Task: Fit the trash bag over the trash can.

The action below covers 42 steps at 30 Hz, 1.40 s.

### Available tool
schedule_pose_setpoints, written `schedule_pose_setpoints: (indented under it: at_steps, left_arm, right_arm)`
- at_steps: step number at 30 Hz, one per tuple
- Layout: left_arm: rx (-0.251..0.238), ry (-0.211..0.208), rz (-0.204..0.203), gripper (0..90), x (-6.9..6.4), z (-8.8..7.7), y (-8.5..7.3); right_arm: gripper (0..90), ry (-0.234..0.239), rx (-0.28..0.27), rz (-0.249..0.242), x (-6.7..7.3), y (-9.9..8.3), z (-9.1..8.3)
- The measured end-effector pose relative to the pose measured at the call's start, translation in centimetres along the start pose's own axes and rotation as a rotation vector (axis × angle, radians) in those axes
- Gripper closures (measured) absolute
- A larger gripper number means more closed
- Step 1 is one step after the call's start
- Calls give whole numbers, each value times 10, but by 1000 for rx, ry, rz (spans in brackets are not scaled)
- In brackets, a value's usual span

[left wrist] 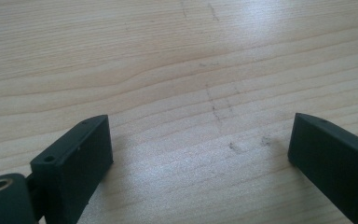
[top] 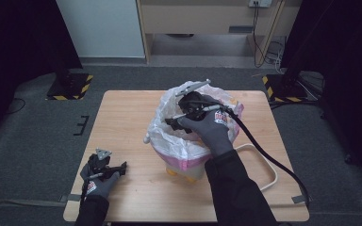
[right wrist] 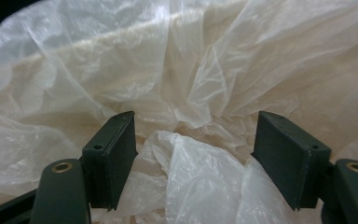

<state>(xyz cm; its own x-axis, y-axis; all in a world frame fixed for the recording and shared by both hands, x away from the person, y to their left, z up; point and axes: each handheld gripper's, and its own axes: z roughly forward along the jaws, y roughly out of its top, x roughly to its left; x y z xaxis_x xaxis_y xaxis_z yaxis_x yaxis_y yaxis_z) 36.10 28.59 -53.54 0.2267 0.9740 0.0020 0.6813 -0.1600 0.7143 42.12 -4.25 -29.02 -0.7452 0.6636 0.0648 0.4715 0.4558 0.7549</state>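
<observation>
Table [top: 122, 122]; L gripper [left wrist: 200, 154] jaws released; R gripper [right wrist: 193, 154] jaws apart, bag [right wrist: 205, 172] folds between

This looks like a lab or studio set up for recording, not a home. A single pale wooden tabletop [top: 122, 141] stands alone on grey carpet [top: 37, 141]. Black curtains [top: 19, 37] close off the left and right sides. Two stand bases edged with yellow-and-black hazard tape [top: 70, 85] sit on the floor at the far corners. Along the far wall there is a light wooden cabinet [top: 207, 19], with a wall socket [top: 260, 4] and loose cables [top: 264, 42] hanging to its right.
</observation>
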Motion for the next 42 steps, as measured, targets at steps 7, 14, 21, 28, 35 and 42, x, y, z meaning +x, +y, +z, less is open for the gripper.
schedule_pose_setpoints:
  at_steps: [7, 14, 21, 28, 35, 42]
  left_arm:
    - [-2, 0, -2, 53, 0, 0, 0]
    - [0, 0, 0, 53, 0, 0, 0]
    - [0, 0, -2, 52, 0, 0, 0]
    - [-1, 0, -2, 52, 0, 0, 0]
    - [3, -2, 0, 52, 0, 0, 0]
    - [4, -2, 1, 52, 0, 0, 0]
  right_arm:
    - [325, 17, -154, -10, -2, 2, -17]
    - [352, 4, -328, -22, 0, 5, -32]
    - [360, -5, -488, -66, 5, 6, -46]
    - [360, -13, -615, -81, 11, 10, -64]
    - [366, -41, -716, -57, 14, 12, -81]
    - [365, -98, -736, -66, 15, 10, -89]
